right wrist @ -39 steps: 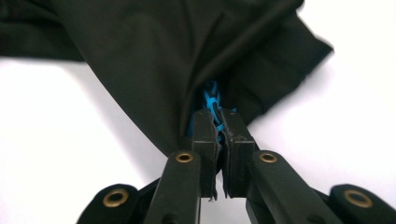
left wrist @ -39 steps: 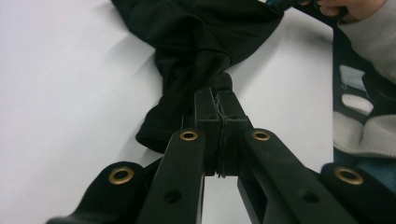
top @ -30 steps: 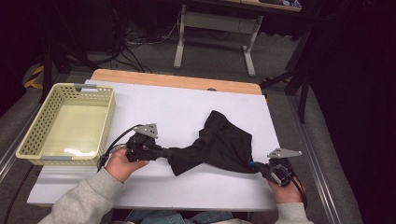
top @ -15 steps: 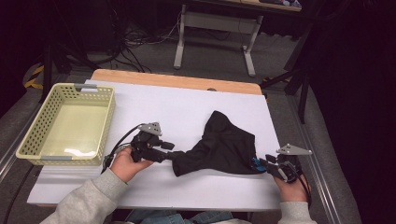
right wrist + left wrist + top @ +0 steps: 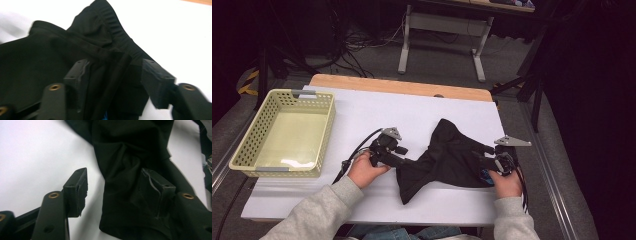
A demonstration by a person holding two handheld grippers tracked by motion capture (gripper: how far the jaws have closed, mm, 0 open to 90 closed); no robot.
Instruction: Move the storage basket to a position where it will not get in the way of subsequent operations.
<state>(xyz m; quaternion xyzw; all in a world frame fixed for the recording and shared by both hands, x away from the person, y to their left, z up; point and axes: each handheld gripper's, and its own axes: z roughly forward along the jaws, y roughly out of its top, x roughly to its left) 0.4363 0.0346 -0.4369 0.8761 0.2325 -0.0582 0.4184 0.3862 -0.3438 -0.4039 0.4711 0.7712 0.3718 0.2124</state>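
The black shorts (image 5: 447,157) are lying stretched between both grippers, left gripper (image 5: 404,161) and right gripper (image 5: 479,161) each sitting half-open at opposite ends after just loosening, cloth lying slack between the jaws, nothing pinched.

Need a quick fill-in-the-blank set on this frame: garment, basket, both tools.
1. The crumpled black fabric garment lies on the ____ tabletop.
2. The pale yellow perforated plastic basket, at the table's left end in the high view, is ____.
3. The left tool has just been opening; its jaws stand ____, with black cloth between them.
4. In the high view, the right tool sits at the garment's ____ edge.

Missing words: white; empty; apart; right
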